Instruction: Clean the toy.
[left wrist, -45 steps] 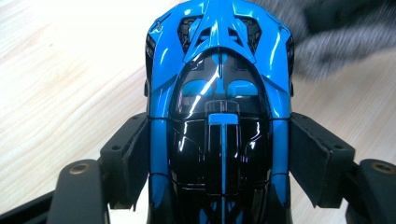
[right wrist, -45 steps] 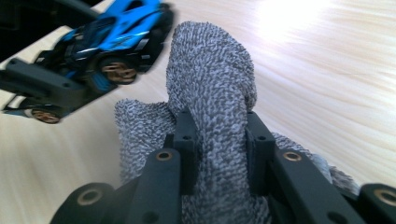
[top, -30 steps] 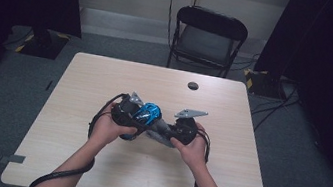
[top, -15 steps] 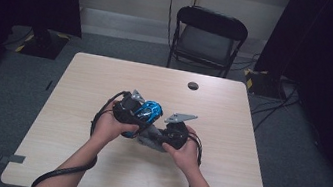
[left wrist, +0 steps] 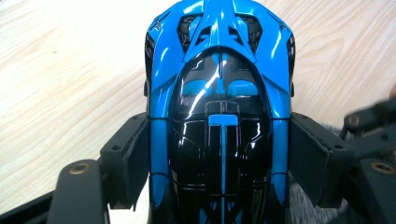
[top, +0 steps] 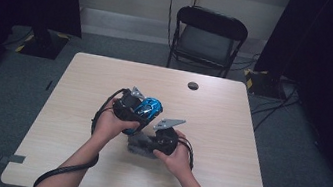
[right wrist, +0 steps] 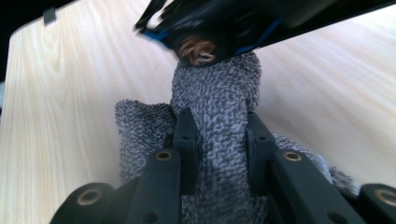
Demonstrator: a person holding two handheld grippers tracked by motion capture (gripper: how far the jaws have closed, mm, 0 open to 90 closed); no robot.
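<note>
Toy car clamped across its flanks by left gripper, jaws part-open around the body, held above the table near its middle. Right gripper nearly closed, pinching a bunched grey cloth whose top touches the car's underside; cloth's tail lies on the table.

Risks:
- glossy shell could slide in the pads if the cloth pushes hard
- thin pinch may shed the cloth
- cloth may snag a wheel

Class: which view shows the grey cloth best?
The right gripper view: the cloth is close, pinched between the right gripper jaws. The high view shows a small grey patch; the left gripper view, a sliver.
</note>
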